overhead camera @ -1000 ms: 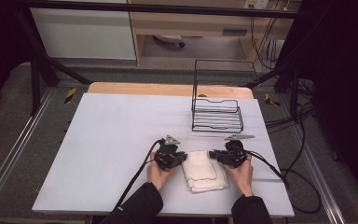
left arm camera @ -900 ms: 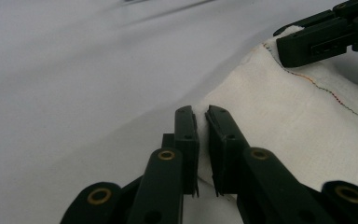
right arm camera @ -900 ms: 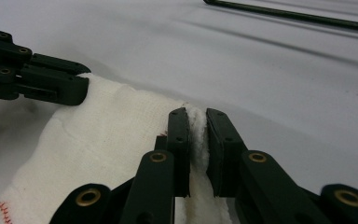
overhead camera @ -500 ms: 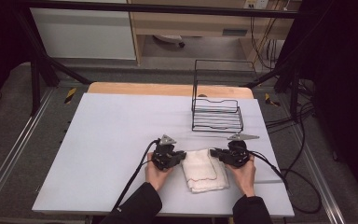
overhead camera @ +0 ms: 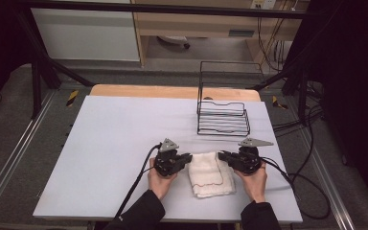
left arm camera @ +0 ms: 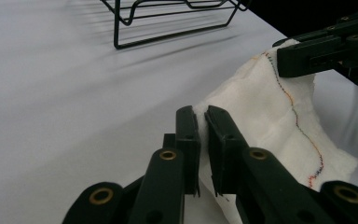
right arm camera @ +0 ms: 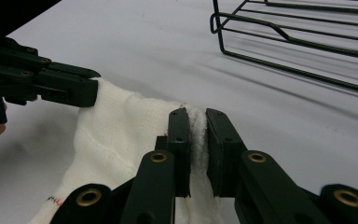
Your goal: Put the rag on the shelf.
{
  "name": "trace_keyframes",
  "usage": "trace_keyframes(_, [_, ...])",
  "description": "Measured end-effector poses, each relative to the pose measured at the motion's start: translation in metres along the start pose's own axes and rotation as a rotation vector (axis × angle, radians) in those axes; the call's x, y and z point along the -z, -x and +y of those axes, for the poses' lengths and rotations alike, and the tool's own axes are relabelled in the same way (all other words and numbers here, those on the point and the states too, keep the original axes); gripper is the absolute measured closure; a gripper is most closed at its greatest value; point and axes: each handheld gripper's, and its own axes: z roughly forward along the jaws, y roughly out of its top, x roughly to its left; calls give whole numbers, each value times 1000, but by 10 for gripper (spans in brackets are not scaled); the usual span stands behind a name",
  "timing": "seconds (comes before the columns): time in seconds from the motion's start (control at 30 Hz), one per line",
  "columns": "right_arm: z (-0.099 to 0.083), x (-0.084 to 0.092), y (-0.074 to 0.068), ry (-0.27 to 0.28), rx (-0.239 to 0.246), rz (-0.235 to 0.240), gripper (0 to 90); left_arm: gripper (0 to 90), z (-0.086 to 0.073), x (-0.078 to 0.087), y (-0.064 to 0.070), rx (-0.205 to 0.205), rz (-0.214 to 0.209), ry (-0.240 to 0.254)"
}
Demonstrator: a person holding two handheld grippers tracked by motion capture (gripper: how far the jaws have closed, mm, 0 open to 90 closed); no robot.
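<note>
A white folded cloth (overhead camera: pixel 211 174) with a thin coloured stitch line lies near the table's front edge, between my two grippers. My left gripper (overhead camera: pixel 188 157) is shut on the cloth's far left corner; in the left gripper view the cloth (left arm camera: pixel 279 121) is pinched between the jaws of the left gripper (left arm camera: pixel 201 116). My right gripper (overhead camera: pixel 221 155) is shut on the far right corner, and the right gripper view shows the cloth (right arm camera: pixel 121 135) squeezed between the jaws of the right gripper (right arm camera: pixel 196 119). Both held corners are lifted a little off the table.
A black wire rack (overhead camera: pixel 223 115) stands on the white table (overhead camera: pixel 124 129) behind the cloth, toward the right. Cables (overhead camera: pixel 292 179) trail from the grippers over the front and right edges. A wooden strip (overhead camera: pixel 139 91) runs along the table's far edge.
Both grippers have stayed on the cloth's corners and shifted slightly; the cloth looks a little more raised and drawn between them.
</note>
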Motion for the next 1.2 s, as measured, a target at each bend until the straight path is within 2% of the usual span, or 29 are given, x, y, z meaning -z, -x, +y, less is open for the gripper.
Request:
trace_keyframes(0.57, [6, 22, -10, 93, 28, -19, 811, 833, 9, 16, 11, 4, -30, 88])
trace_keyframes(0.8, [8, 29, -13, 125, 34, -28, 812, 834, 13, 21, 16, -13, -37, 116])
trace_keyframes(1.2, [18, 49, -24, 220, 68, -50, 815, 834, 26, 35, 28, -51, -48, 183])
